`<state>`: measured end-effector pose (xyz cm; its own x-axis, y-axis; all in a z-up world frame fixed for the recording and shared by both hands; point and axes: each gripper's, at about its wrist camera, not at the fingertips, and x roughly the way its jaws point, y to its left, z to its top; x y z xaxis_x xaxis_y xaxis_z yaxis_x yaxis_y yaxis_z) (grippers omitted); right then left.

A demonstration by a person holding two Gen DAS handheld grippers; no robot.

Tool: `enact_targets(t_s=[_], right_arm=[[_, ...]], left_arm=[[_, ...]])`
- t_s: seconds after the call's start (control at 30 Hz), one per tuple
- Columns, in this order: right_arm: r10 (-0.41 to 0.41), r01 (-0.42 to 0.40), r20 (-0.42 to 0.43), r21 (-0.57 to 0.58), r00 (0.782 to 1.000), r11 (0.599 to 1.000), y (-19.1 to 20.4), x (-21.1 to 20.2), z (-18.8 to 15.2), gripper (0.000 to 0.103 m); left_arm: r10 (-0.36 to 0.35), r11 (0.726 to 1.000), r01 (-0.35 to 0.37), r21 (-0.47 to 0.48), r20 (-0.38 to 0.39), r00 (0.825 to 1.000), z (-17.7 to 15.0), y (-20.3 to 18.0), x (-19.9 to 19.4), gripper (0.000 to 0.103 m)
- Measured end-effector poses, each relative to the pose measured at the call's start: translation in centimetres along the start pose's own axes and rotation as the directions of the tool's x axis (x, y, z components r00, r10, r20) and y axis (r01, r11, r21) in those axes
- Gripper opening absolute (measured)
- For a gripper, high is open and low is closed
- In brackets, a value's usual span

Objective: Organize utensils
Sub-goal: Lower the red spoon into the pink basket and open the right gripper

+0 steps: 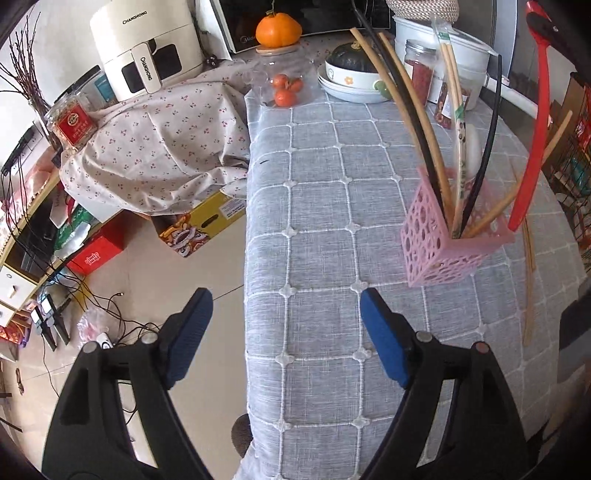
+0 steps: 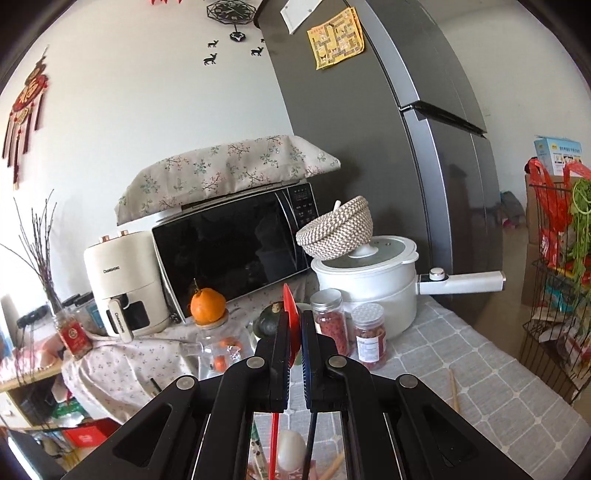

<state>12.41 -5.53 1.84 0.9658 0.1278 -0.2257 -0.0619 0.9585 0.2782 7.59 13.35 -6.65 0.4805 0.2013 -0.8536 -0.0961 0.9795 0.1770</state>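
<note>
A pink perforated utensil holder [image 1: 443, 240] stands on the grey checked tablecloth [image 1: 317, 206], right of centre. In it lean several wooden and black chopsticks [image 1: 410, 110], a white spoon [image 1: 472, 147] and a long red utensil [image 1: 535, 140]. My right gripper [image 2: 294, 318] is shut on the red utensil's flat upper end [image 2: 290, 306]; its handle runs down into the holder. My left gripper [image 1: 286, 321] hangs open over the table's left part, short of the holder, with nothing between its blue pads [image 1: 384, 339]. A loose pair of wooden chopsticks [image 1: 529, 288] lies on the cloth right of the holder.
At the back stand stacked bowls with a dark squash [image 1: 351, 59], two red-filled jars [image 2: 328, 325], a glass jar topped by an orange [image 1: 277, 29], a white pot [image 2: 373, 280], a microwave [image 2: 236, 251] and an air fryer [image 1: 144, 48]. The table's left edge [image 1: 246, 258] drops to a cluttered floor. A wire rack [image 2: 554, 295] stands right.
</note>
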Motion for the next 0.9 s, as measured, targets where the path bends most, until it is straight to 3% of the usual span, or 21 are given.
enact_targets(t_s=[0.17,0.4,0.63,0.7,0.87,0.9], right_arm=[[-0.069,0.069,0.066,0.013,0.995,0.998,0.9,1.0,-1.7,0.005],[-0.105,0.101,0.066,0.056,0.992,0.993,2.0,2.2,-3.9,0.005],[-0.115,0.115,0.049,0.015,0.992,0.993,3.0,2.0,-6.8,0.006],[-0.099,0.098,0.046,0.022,0.994,0.995,2.9,1.5,-6.7,0.009],[-0.061,0.06,0.02,0.048,0.998,0.997,1.9,0.3,-4.8,0.042],[-0.055,0.055,0.009,0.048,0.998,0.997,1.6,0.1,-4.3,0.044]], left_arm=[[-0.015,1.0,0.015,-0.001,-0.02,1.0,0.0,0.3,0.9,0.082],[-0.027,0.998,0.025,-0.049,-0.038,0.999,-0.2,1.2,1.3,0.082],[-0.041,0.996,0.038,-0.079,-0.03,0.999,0.0,1.3,1.4,0.082],[-0.059,0.994,0.056,-0.09,-0.028,0.998,0.0,1.2,1.3,0.082],[-0.122,0.985,0.12,-0.121,-0.009,0.993,0.1,0.7,0.7,0.082],[-0.15,0.981,0.148,-0.123,-0.003,0.989,0.1,0.4,0.6,0.083]])
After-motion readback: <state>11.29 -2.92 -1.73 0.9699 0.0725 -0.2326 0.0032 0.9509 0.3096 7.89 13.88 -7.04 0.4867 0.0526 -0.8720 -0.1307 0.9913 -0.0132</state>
